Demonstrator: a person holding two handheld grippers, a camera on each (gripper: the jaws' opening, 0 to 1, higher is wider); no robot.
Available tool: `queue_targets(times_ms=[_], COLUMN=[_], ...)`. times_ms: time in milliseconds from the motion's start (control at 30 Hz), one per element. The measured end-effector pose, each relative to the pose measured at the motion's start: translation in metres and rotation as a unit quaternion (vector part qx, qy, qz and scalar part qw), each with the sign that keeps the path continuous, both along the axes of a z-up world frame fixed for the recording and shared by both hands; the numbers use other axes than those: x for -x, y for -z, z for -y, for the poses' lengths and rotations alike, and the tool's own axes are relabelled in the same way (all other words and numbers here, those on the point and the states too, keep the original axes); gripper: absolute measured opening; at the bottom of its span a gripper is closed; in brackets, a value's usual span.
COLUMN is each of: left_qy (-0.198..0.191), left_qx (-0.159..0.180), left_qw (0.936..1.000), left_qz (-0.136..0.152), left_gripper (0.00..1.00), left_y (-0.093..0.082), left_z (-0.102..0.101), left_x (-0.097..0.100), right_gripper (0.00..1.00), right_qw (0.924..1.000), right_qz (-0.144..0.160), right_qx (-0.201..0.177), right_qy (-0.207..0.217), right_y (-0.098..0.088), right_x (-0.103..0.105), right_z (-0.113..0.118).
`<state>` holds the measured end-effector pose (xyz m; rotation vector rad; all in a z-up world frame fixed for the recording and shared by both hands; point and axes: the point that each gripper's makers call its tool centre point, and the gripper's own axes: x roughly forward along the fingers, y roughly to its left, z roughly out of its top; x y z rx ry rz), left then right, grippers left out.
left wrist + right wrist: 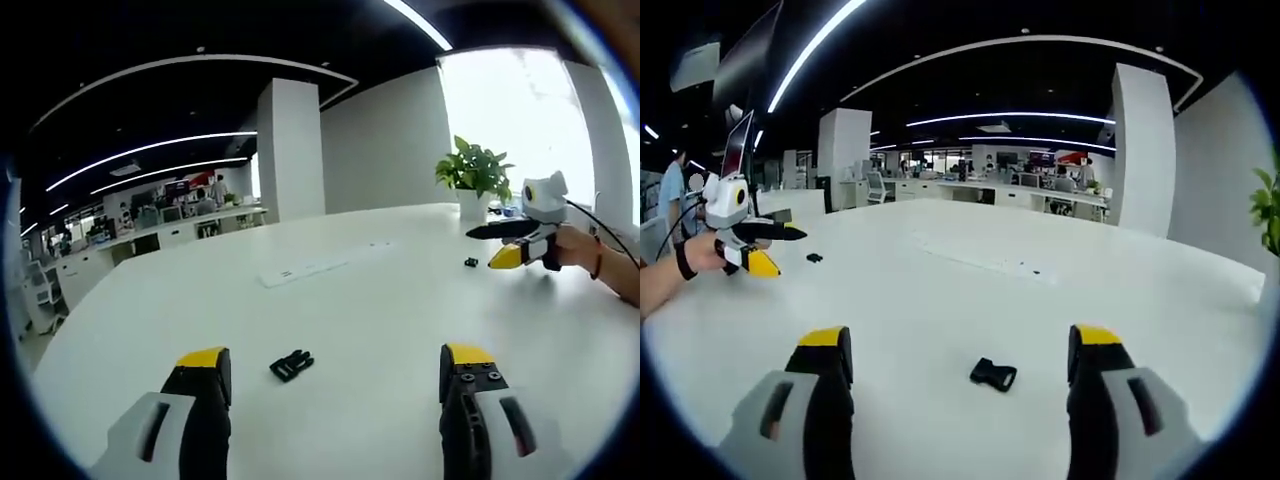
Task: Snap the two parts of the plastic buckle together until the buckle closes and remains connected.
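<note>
Two buckle halves, one [291,365] and the other [994,375], are lying low-centre between the spread left gripper [335,375] and right gripper [960,360], risking skidding across the slick table [380,300] when pinched.

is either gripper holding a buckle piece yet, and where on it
No, nothing is held. The left gripper is open with the pronged buckle piece lying on the table ahead; the right gripper is open before the socket piece.

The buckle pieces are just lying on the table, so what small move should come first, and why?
Probably lower the left gripper onto the pronged piece lying between its open jaws and close on it. The right gripper likewise hangs open over the other piece. Both parts lie apart on the white table, ungrasped, so each must be picked up before snapping.
</note>
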<state>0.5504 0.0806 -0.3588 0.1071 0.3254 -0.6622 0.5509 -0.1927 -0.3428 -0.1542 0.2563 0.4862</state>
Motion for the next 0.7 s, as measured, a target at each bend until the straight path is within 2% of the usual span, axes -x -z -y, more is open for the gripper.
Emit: queue_targets(times_ms=[700], left_qy=[-0.003], left_qx=[-0.035], left_qw=[0.9992], left_qz=[-0.018], left_gripper=[0.87], left_y=[0.016], left_z=[-0.004], left_x=[0.004], right_gripper=[0.87], right_qw=[0.9994], right_qz=[-0.028], right_qx=[0.02], right_qy=[-0.001], right_y=[0.021], right_x=[0.004], right_z=[0.004])
